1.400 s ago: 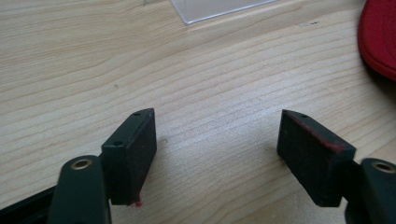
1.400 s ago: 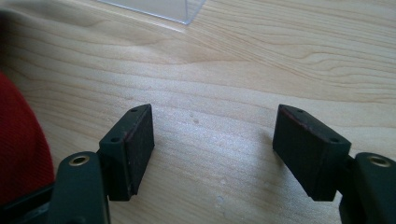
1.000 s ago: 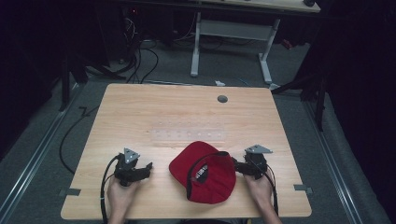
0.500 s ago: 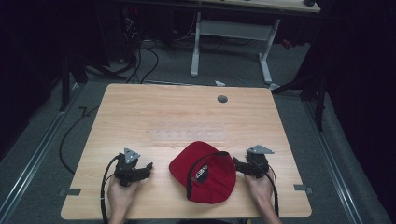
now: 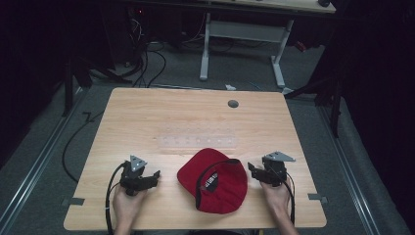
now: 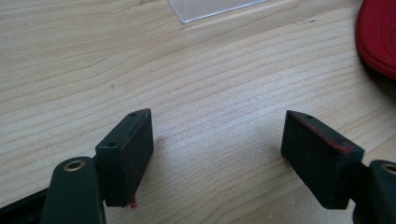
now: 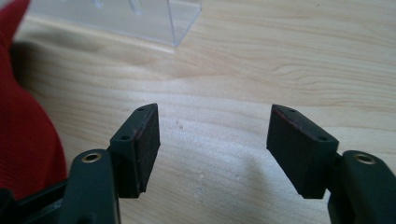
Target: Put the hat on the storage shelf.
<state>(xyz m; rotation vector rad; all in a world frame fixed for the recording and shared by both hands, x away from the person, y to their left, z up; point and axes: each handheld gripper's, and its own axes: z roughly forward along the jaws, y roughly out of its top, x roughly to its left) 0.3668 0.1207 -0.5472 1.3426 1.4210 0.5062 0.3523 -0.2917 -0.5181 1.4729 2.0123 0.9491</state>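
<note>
Cap (image 5: pixel 215 180): near table (image 5: pixel 186 122) edge, between my grippers.
Left gripper (image 5: pixel 155 175): jaws apart, empty; cap at three o'clock.
Right gripper (image 5: pixel 250 170): jaws apart, just narrowing, empty; cap at nine o'clock, probably nearer.

Left tongs (image 5: pixel 155 175) and right tongs (image 5: pixel 250 169): black bodies, each topped by a grey three-cornered plate and trailing a black cable. Jaws are black rectangular blocks with small screw holes, brass rivets at the arms, red smears along pad edges. Forearms bare.
</note>
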